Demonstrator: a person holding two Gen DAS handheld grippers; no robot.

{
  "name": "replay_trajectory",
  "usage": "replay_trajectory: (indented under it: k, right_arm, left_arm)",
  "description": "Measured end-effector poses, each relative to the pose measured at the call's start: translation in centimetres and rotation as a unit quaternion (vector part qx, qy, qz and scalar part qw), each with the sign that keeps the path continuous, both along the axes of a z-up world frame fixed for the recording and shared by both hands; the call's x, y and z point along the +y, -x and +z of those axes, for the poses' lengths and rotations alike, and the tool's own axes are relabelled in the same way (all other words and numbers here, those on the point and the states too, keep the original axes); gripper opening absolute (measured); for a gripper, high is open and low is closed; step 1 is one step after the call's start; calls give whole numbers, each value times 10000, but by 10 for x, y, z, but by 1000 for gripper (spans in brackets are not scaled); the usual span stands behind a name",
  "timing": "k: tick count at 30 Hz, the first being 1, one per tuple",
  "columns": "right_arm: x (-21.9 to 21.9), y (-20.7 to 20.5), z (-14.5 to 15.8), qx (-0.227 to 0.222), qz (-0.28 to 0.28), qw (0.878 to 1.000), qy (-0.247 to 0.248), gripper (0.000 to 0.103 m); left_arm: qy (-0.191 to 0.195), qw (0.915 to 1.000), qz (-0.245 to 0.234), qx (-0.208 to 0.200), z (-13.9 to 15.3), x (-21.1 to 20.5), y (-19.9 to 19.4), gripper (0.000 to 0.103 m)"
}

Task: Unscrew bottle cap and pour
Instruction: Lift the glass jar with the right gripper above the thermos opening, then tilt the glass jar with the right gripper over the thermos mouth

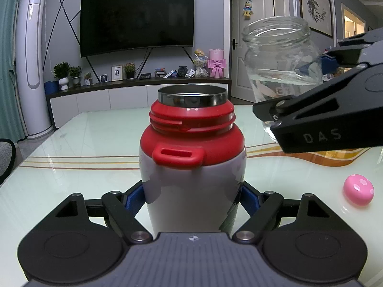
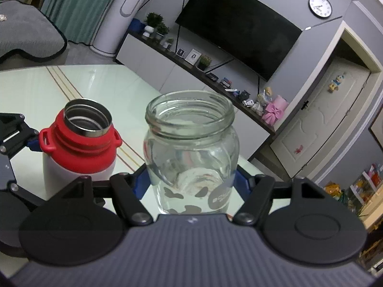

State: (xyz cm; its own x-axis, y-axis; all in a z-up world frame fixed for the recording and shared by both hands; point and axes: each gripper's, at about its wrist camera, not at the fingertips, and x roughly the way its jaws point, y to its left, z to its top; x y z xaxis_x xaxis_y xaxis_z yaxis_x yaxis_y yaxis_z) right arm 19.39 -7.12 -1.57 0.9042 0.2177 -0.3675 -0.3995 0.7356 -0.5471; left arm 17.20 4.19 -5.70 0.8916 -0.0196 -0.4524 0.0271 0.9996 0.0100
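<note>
- Presently, the flask is clamped upright by the left gripper.
- Rightward, the glass jar is clamped, tilted, by the right gripper.

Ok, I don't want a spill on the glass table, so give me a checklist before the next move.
1. Flask mouth uncapped: ok, steel rim open.
2. Left claw shut on the flask: ok, blue pads on both sides.
3. Right claw shut on the glass jar: ok.
4. Jar lidless and holding liquid: ok, clear liquid low inside.
5. Jar mouth over the flask mouth: not ok, it is off to the side and higher.
6. Pink cap clear of the pour: ok, lying apart on the table.
</note>
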Motion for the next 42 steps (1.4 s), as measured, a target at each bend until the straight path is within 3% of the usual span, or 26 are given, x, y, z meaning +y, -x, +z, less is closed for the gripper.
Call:
replay_trajectory:
  k: [31,42]
  right_arm:
    - [22,6,-10,-791,432,9885,1211,69]
    - [24,4,-11,-824,530,9858,1366,69]
  left_arm:
    - [-2,10000,-42,14,1,-5,2,82]
    - [0,10000,-43,9,1,-6,2,82]
